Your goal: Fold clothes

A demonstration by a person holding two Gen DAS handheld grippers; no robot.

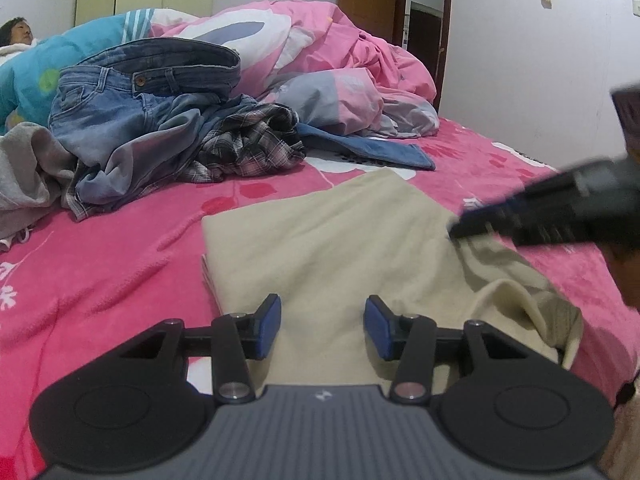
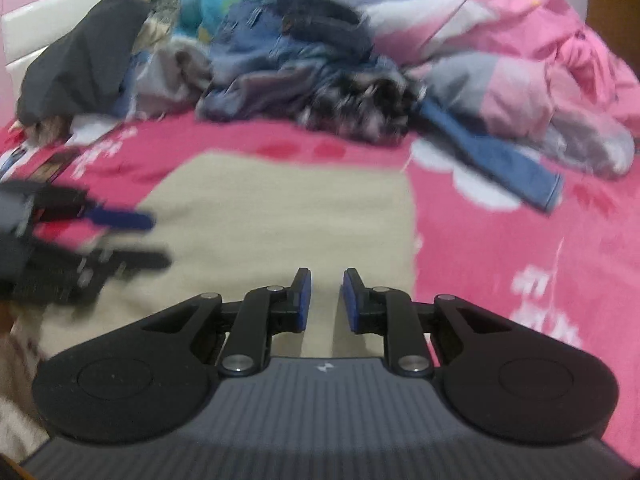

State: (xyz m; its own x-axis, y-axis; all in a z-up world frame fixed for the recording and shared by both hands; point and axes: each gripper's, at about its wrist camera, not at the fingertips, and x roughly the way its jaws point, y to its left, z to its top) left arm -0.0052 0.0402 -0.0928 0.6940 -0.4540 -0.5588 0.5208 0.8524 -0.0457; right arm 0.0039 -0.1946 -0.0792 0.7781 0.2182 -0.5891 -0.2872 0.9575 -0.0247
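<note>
Two grippers were in play over the bed (image 1: 120,264), which had a fuzzy hot-pink blanket with red and white flower prints. One beige garment (image 1: 328,248) lay mostly folded into a flat rectangle in the middle of the bed — soft knit look, with a rumpled bit bunched at its near right corner.

Left gripper (image 1: 322,328) hovered over the near edge of that beige piece, blue pads well apart, nothing between them. Right gripper (image 2: 323,300) had its pads only a narrow gap apart, and in its own view I saw just beige cloth below the gap, nothing pinched. From the left view its tip sat right at the garment's right edge, too blurred to say if it touched.

Behind that sat one messy heap: one pair of blue denim jeans (image 1: 132,96), one dark plaid shirt (image 1: 248,144), one grey sweatshirt-type thing (image 1: 24,176). One puffy pink duvet (image 1: 340,48) was crumpled further back — a person lay at the far left.
</note>
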